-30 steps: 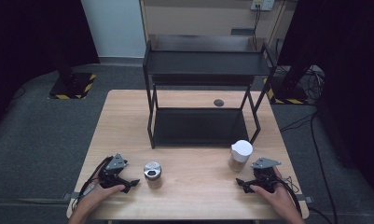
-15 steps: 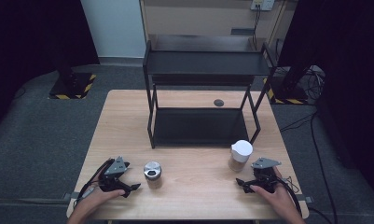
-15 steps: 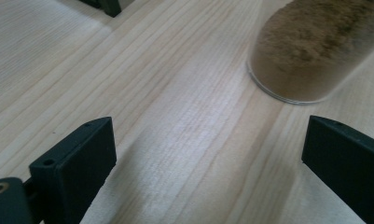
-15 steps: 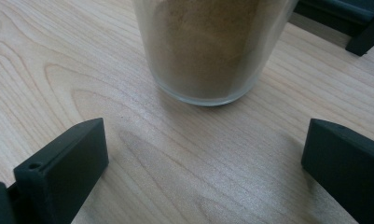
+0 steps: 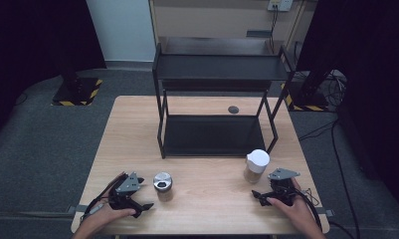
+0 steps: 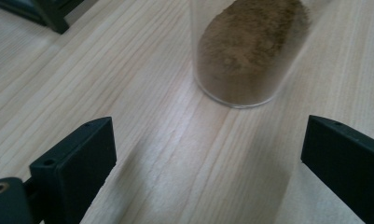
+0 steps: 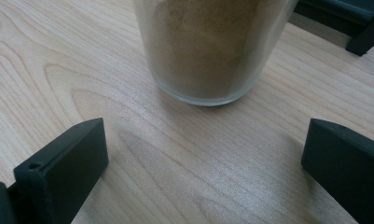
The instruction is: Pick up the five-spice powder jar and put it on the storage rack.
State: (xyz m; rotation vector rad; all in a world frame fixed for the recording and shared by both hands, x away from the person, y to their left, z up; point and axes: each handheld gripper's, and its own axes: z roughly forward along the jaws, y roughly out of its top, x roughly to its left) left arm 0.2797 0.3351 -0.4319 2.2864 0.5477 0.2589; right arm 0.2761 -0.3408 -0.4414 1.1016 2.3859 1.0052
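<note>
Both spread tools face glass jars (image 6: 240, 51) (image 7: 208, 46) seemingly holding brown powder.

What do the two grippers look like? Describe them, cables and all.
Both are black. The left gripper and right gripper each carry a grey three-cornered plate on top. In the gripper views each has two flat, blocky black jaws; a small round hole marks one jaw tip. A dark cable trails from each towards the table's near edge. No sleeves show on the forearms.
</note>
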